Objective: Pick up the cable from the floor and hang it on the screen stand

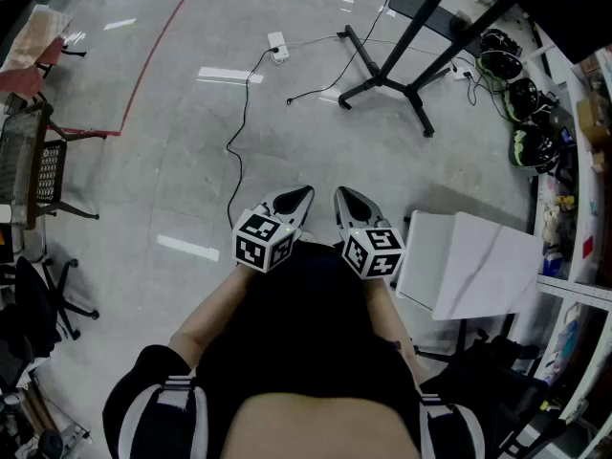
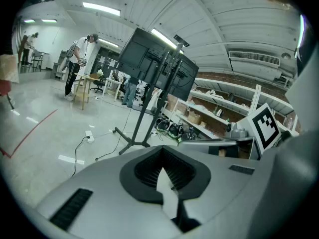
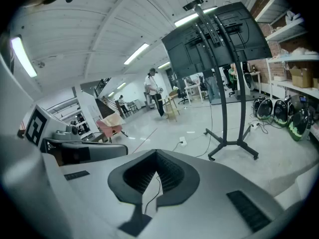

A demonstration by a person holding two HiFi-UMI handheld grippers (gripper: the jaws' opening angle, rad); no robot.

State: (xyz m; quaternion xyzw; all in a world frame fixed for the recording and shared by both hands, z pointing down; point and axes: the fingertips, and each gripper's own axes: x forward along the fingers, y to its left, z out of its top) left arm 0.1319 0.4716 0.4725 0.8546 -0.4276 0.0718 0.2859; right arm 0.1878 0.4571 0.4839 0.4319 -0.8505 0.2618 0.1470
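A thin black cable snakes over the grey floor from a white power strip towards me; in the left gripper view the cable lies left of the stand. The black screen stand rests on its wheeled base farther ahead, carrying dark screens; it rises tall in the right gripper view. My left gripper and right gripper are held side by side above the floor, both shut with nothing in them. Their tips point towards the stand.
White boards on a table stand close at my right. Helmets and shelves line the right wall. A mesh chair and a red tape line are at the left. A second short cable lies by the stand's base. People stand far off.
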